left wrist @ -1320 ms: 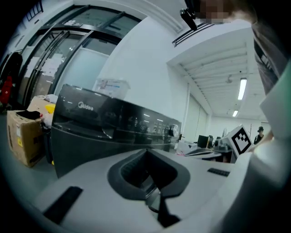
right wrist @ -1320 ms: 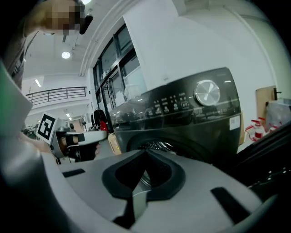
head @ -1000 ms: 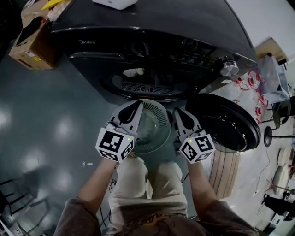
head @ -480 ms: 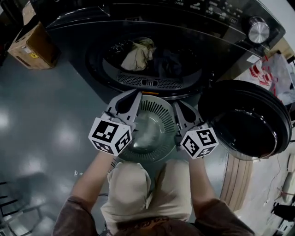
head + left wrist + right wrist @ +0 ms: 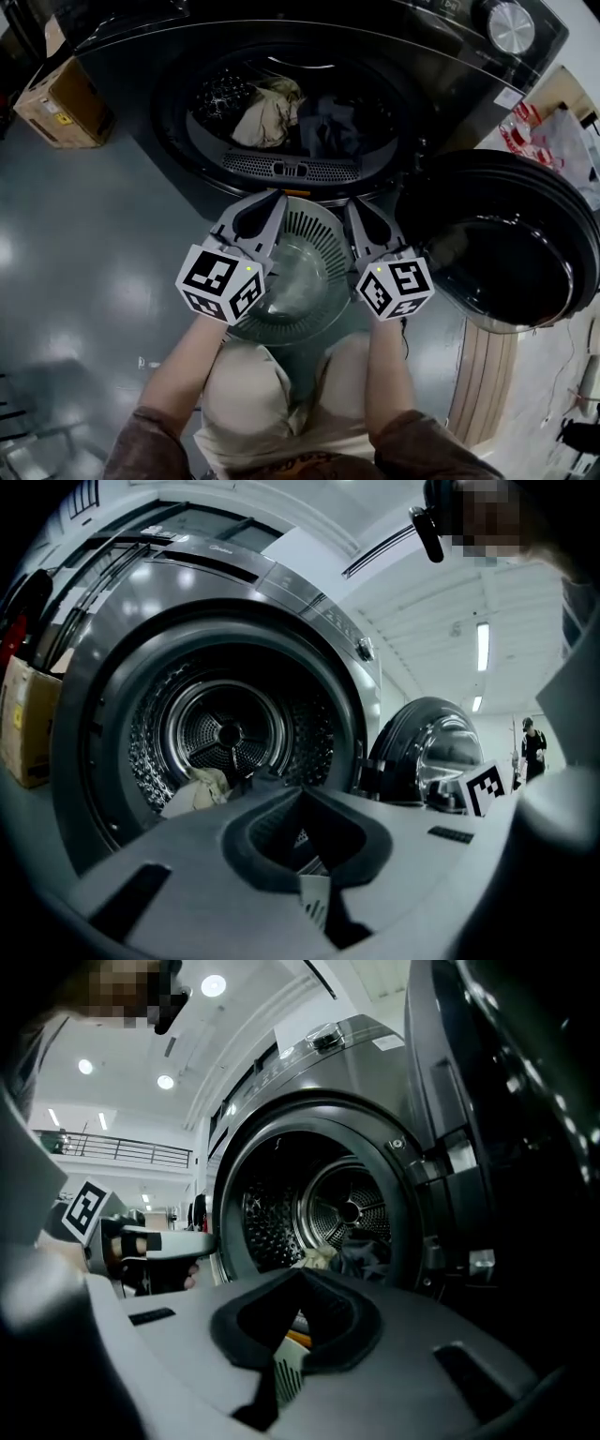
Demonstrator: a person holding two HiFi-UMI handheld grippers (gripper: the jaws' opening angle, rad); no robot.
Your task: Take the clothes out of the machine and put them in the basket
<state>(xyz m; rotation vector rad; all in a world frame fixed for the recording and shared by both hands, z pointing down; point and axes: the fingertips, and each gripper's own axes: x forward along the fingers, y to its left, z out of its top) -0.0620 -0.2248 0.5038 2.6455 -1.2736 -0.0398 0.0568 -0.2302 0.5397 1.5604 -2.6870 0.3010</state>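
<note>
The dark front-loading machine (image 5: 122, 37) stands open. In its drum lie a beige garment (image 5: 267, 111) and a dark garment (image 5: 339, 122); the beige garment (image 5: 199, 791) shows low in the drum, and both the beige garment (image 5: 319, 1257) and the dark garment (image 5: 366, 1252) show from the right side. A round pale-green slotted basket (image 5: 323, 225) sits on the floor just before the opening. My left gripper (image 5: 272, 197) hangs over its left rim and my right gripper (image 5: 354, 202) over its right rim. Both point at the drum, shut and holding nothing. The jaw tips of the left gripper (image 5: 302, 791) and the right gripper (image 5: 302, 1272) meet.
The round machine door (image 5: 506, 253) is swung open to the right, close beside my right gripper. A cardboard box (image 5: 56, 103) stands on the grey floor left of the machine. The person's knees are right behind the basket.
Both grippers and the head camera have sunk lower before the machine. The drum opening and the clothes inside now show far more fully. Both grippers stayed shut over the basket.
</note>
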